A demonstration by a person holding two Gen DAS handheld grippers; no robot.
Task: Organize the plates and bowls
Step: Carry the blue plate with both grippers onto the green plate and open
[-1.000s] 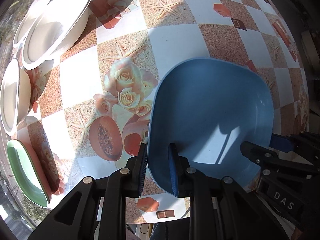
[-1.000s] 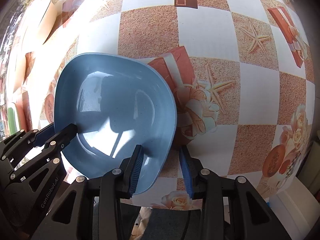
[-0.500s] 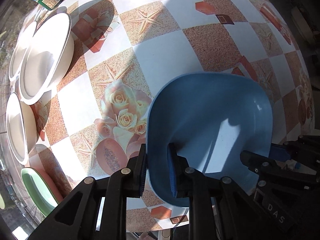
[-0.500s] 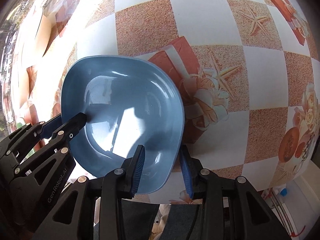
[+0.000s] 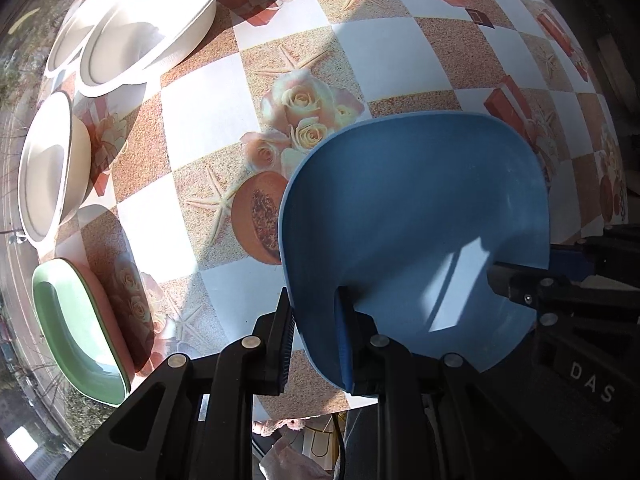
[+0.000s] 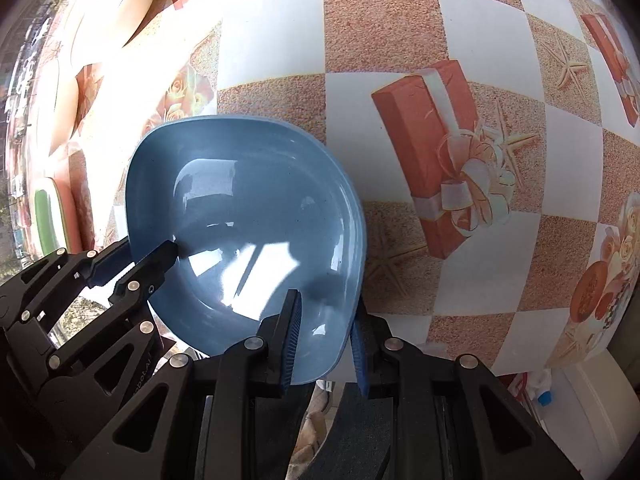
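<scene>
Glossy blue bowl (image 5: 416, 216), rounded-square, upright, rim clamped between both tongs' pads; white bowls (image 5: 148, 28), green dish (image 5: 76, 328) well left.

Left wrist view: the blue bowl (image 5: 416, 216) has its near rim hidden behind the left claw (image 5: 316, 340) and its right edge behind the right claw (image 5: 520, 284). The green dish (image 5: 76, 332) and the outer white bowl (image 5: 76, 28) are squeezed by lens distortion at the left edge. Right wrist view: sun glare washes out the dishes at upper left (image 6: 104, 40); their outlines cannot be told. Objects below the table (image 6: 400, 60) edge are blurred.
</scene>
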